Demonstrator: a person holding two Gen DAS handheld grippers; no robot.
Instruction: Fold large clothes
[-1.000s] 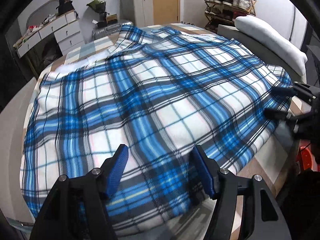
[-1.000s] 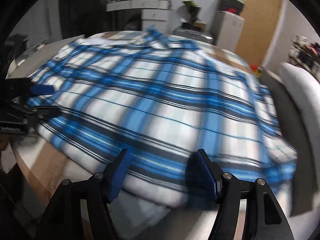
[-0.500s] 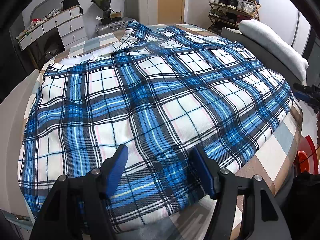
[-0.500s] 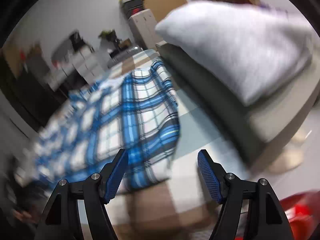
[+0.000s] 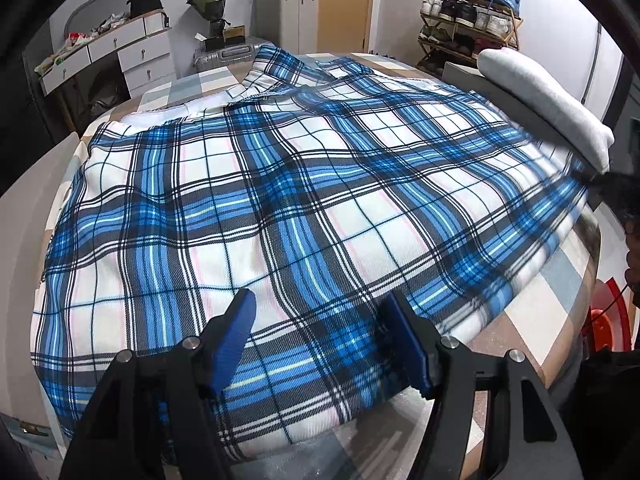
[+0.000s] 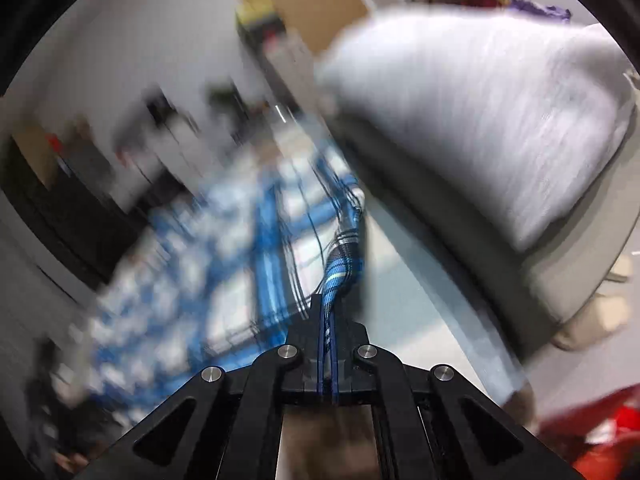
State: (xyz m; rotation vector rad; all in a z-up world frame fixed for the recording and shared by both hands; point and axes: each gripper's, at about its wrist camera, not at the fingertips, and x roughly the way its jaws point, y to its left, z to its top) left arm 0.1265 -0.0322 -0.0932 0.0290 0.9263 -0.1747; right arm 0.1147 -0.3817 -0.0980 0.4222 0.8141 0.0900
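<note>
**Right corner pinched, left corner not yet taken**

The plaid garment (image 5: 280, 208), a large blue-and-white checked piece, lies spread flat over the bed (image 5: 560, 280), covering most of its top. The collar end points away towards the dresser (image 5: 108, 52) and the suitcase (image 5: 224, 56), and the hem runs along the near edge of the bed; the long axis appears to run from hem to collar, away from the person.

The right hand-held gripper (image 6: 328, 344) has its jaws pressed together on a bunched fold of the plaid cloth at the side nearest the grey pillow (image 6: 480, 112) (this view is heavily blurred, but the fabric is plainly caught between the pads). The left hand-held gripper (image 5: 320, 340) hovers over the near hem with its jaws spread, and the cloth beneath does not look gripped.

The step in hand seems to be taking hold of the garment for the first fold. The next move probably calls for the left jaws to drop onto the hem and pinch it. Both hands could then lift together and carry the cloth over evenly, keeping the edge taut so the fold lands straight.
</note>
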